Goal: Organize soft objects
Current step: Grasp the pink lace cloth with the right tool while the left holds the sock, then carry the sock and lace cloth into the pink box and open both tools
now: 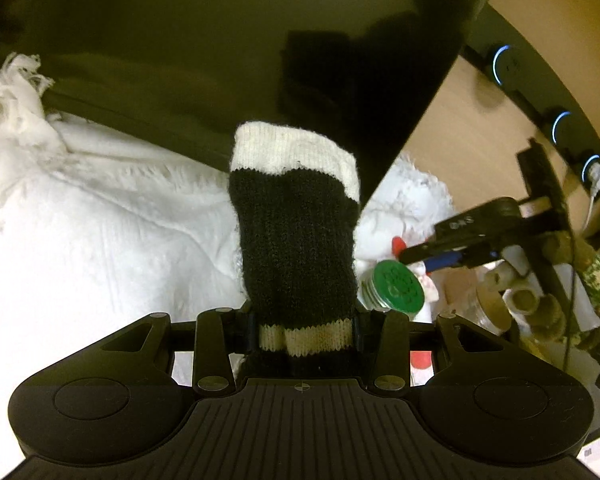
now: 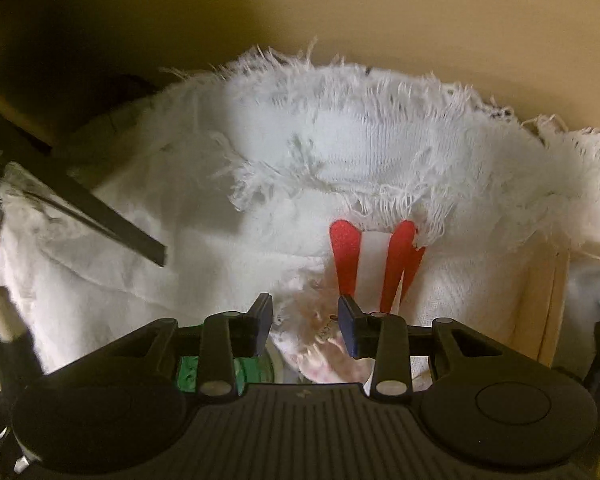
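Observation:
A black knitted sock with a cream cuff stands upright between the fingers of my left gripper, which is shut on its lower end. A large white frayed cloth lies to the left of it. In the right wrist view the same kind of frayed white cloth fills the middle. My right gripper points steeply down at it, and a pinkish-white frayed fold sits bunched between its blue pads, touching both. The right gripper also shows at the right of the left wrist view.
A dark flat panel rises behind the sock. A green-capped jar and small clutter sit by the right gripper. A black strip with blue ring lights runs along the wooden surface. A red and white item peeks from under the cloth.

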Demonstrator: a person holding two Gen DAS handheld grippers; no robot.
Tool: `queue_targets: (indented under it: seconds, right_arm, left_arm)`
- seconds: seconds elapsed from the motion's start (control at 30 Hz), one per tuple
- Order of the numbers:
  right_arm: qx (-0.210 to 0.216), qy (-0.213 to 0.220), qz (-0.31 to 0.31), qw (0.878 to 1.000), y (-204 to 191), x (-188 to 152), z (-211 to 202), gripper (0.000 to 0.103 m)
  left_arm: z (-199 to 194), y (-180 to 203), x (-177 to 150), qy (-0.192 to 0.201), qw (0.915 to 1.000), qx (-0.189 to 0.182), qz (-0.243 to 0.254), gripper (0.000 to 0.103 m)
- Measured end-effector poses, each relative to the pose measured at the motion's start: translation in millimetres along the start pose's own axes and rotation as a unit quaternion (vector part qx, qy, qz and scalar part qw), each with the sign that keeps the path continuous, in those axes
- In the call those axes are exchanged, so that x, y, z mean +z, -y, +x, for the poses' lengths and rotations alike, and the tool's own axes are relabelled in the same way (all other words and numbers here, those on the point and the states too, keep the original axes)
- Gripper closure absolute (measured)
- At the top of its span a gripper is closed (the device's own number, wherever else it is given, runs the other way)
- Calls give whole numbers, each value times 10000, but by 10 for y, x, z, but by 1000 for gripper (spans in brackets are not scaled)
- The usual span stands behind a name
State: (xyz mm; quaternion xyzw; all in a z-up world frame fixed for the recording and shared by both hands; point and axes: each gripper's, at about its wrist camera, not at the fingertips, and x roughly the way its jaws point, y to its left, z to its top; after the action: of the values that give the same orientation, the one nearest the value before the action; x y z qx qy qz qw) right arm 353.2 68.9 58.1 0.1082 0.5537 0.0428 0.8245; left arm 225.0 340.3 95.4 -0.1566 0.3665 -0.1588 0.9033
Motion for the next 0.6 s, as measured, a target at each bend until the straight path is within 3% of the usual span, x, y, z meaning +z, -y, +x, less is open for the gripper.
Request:
queue_targets:
  seconds: [0.07, 0.13, 0.23, 0.4, 0.6]
  right_arm:
    - [-11, -99, 114, 9999, -14, -13, 80, 72]
    - [27, -182, 261, 9995, -5, -20, 130, 86]
    - [-81, -55, 362, 9993, 16, -37, 68, 95]
    - [211, 253, 321, 9989, 114, -89, -322, 97]
    - [613, 849, 267, 9941, 198, -219, -1096, 98]
  left_arm:
    - [36, 14, -20, -50, 10000, -16, 12, 58]
    - [76, 9, -44, -120, 9999, 5, -31, 58]
    - [102, 15, -56, -156, 9998, 32, -94, 58]
    - [119, 25, -76, -286, 9996, 52, 20, 58]
    - [201, -91, 26, -369, 9990, 256, -53, 58]
